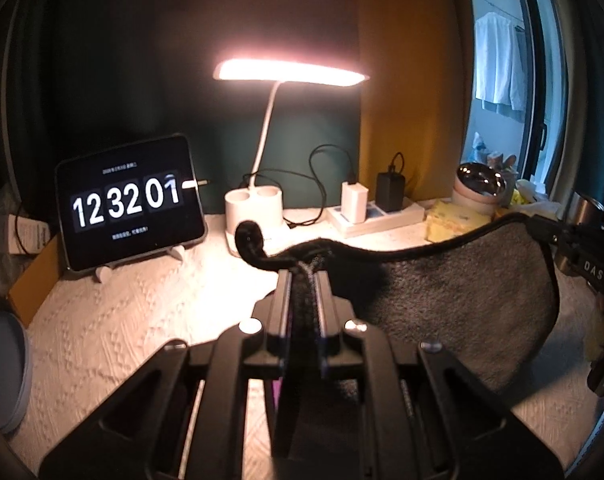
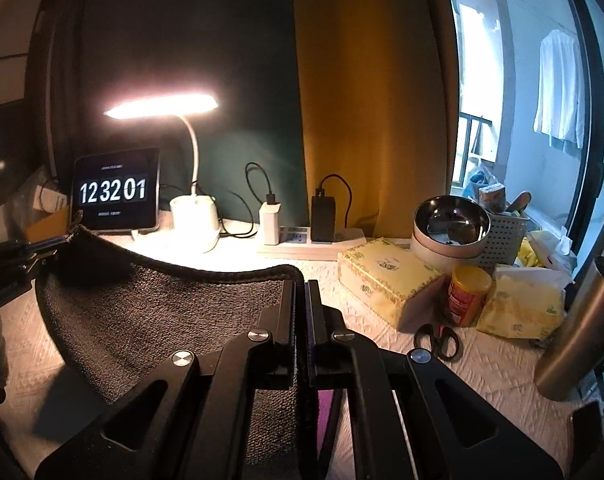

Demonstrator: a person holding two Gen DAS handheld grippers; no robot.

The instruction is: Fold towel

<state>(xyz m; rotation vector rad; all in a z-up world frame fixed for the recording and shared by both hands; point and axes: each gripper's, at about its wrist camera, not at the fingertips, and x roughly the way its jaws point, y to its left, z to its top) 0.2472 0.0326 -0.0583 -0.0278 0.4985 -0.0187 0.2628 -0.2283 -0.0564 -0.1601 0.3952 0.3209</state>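
A dark grey towel (image 1: 454, 304) with a black hem hangs in the air between my two grippers, above the white quilted table cover (image 1: 114, 320). My left gripper (image 1: 304, 276) is shut on the towel's left corner; a curl of hem sticks up past its tips. My right gripper (image 2: 301, 286) is shut on the towel's (image 2: 150, 320) right corner. Each gripper shows at the edge of the other's view: the right one (image 1: 542, 232) and the left one (image 2: 62, 240). The top edge sags between them.
At the back stand a tablet clock (image 1: 130, 204), a lit desk lamp (image 1: 290, 72) and a power strip with chargers (image 2: 302, 236). On the right lie tissue packs (image 2: 386, 280), a steel bowl (image 2: 450, 220), an orange jar (image 2: 466, 296), scissors (image 2: 438, 340) and a steel flask (image 2: 582, 328).
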